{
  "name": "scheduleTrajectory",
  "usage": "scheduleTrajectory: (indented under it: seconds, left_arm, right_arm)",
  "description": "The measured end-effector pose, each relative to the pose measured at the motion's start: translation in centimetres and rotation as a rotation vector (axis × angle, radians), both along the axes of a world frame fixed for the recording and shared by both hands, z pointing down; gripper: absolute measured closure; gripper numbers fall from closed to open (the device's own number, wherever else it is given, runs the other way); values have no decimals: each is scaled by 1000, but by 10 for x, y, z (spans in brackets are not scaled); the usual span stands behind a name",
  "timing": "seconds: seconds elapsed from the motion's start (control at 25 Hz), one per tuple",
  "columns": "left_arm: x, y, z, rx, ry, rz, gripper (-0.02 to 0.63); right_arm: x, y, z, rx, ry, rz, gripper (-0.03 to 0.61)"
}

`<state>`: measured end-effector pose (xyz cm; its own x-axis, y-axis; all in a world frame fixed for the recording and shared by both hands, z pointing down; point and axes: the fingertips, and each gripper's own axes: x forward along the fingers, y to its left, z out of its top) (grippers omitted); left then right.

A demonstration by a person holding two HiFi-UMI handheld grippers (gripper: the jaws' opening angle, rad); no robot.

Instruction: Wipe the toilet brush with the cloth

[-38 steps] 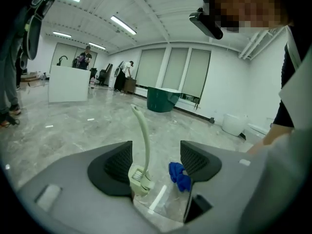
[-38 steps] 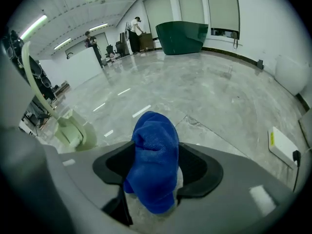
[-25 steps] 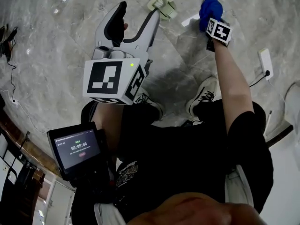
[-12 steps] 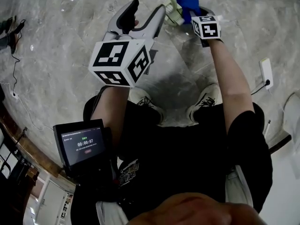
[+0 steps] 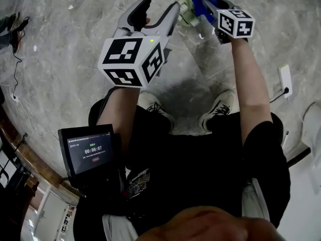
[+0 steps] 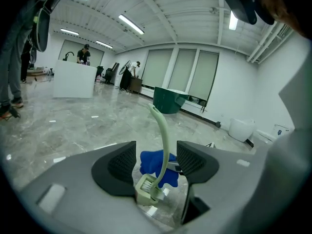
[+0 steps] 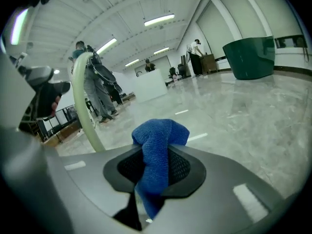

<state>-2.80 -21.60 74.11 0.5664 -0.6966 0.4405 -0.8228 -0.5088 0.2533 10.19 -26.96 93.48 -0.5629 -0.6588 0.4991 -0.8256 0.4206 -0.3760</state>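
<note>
Left gripper point(image 5: 158, 9): released. Its jaws stand wide apart and have just been closing slightly. In the left gripper view, the curved pale-green handle of the toilet brush point(image 6: 163, 135) rises through the gap between them, and neither pad presses on it.

Right gripper point(image 7: 156, 165): clenched on the cloth point(image 7: 158, 140). The blue fabric is pinched between the two dark pads, bunching above the jaws and hanging down below them.

Toilet brush location: upright in its square pale holder point(image 6: 146, 191) on the grey marble floor point(image 5: 50, 59), ahead of the person's shoes point(image 5: 218, 104). In the head view it stands between the two grippers, close to the tips of both.

Cloth relative to brush: just beside the handle, on the right-hand side. The right gripper view shows the handle to the left of the cloth with floor visible between them. In the left gripper view the cloth sits behind the handle's lower part. Contact between the two cannot be confirmed.

Other items: a small screen point(image 5: 90, 154) is mounted near the person's left forearm.
</note>
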Motion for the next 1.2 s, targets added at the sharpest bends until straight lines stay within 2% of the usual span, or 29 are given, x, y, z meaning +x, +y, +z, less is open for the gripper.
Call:
scheduleTrajectory:
  seconds: [0.16, 0.32, 0.44, 0.56, 0.68, 0.8, 0.92, 1.08, 1.2]
  left_arm:
    - [-6, -4, -2, 4, -3, -26, 351]
    - [-13, -6, -6, 16, -1, -43, 353]
    - [-13, -7, -5, 13, 1, -46, 353]
    - [-12, -10, -8, 21, 4, -46, 353]
    - [-14, -10, -9, 23, 5, -52, 353]
    - [-12, -8, -10, 26, 18, -44, 353]
    - [-14, -6, -11, 41, -3, -41, 353]
    - [-20, -11, -12, 39, -5, -65, 353]
    - [-25, -15, -14, 16, 35, -96, 353]
  right_arm:
    - [-1, -12, -45, 50, -79, -23, 488]
    - [3, -23, -75, 44, -58, -70, 488]
    - [15, -23, -88, 24, -62, -57, 488]
    - [33, -16, -81, 27, 15, -12, 488]
    - [46, 8, -41, -15, 155, -14, 488]
    - [51, 61, 11, -113, 313, -145, 488]
    - [44, 129, 48, -235, 396, -337, 488]
    - [10, 198, 58, -348, 382, -571, 488]
    - [-29, 217, 54, -417, 318, -648, 488]
